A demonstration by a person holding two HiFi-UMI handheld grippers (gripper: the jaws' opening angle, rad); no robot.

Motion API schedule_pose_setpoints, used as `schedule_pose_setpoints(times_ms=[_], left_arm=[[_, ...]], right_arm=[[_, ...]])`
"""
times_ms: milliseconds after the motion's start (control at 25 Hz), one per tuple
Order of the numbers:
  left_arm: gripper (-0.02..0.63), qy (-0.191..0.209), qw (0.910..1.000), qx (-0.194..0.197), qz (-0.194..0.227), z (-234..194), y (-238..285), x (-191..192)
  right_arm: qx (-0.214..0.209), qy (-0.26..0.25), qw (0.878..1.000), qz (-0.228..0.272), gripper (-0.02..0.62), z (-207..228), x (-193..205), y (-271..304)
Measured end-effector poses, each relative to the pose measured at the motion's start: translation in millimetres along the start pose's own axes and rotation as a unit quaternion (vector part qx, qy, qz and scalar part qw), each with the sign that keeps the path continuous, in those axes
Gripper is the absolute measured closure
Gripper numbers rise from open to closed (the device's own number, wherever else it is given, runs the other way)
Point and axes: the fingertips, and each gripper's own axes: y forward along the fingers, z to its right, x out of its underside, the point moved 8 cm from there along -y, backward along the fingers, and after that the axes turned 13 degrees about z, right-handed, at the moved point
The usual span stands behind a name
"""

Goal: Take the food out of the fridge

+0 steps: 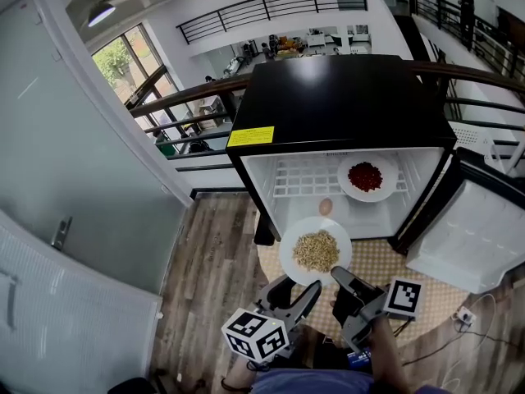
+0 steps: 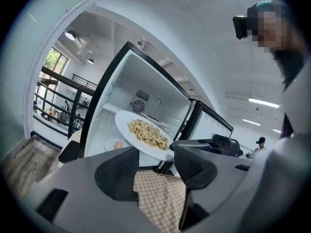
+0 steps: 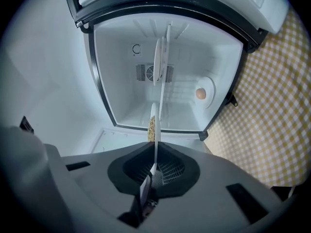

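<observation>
A person's two hand-held grippers work in front of an open black fridge (image 1: 336, 97), seen from the head view. The right gripper (image 1: 343, 276) is clamped on the near rim of a white plate (image 1: 287, 263) and holds it level in the air, just outside the fridge's open front and above a checked mat (image 1: 385, 261). The right gripper view shows the plate edge-on, pinched between the closed jaws. A heap of pale food (image 1: 316, 250), nuts or seeds by the look of it, fills the middle of the plate. The left gripper (image 1: 297, 290) is just beside the plate's near left edge. Its jaws stand apart with nothing between them, and only the mat shows through the gap in the left gripper view. The mat lies on a wood floor (image 1: 213, 253). The fridge door (image 1: 476, 236) is swung wide to the right. Inside, an egg (image 1: 326, 207) rests on a small white dish on the fridge floor. Above it, a second plate (image 1: 367, 197) of dark red food (image 1: 365, 176) sits on the right side of a wire shelf (image 1: 303, 179). A yellow label (image 1: 251, 136) marks the front left corner of the fridge's top. Beyond the fridge, a dark railing (image 1: 271, 6) borders a bright hall.
</observation>
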Motion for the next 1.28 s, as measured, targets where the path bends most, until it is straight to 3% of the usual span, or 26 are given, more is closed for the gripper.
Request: schedule_pose_setpoints(times_ms=[400,1280], left_arm=[[0.379,0.003,0.9999,0.006,-0.009,-9,-31,-5],[0.379,-0.038,0.9953,0.086,-0.024,-21,-169,6]], right_arm=[[-0.006,-0.001,1.000,0.011,0.569,-2,33,-2],[0.036,-0.041,0.994,0.090,0.569,-11,183,-64]])
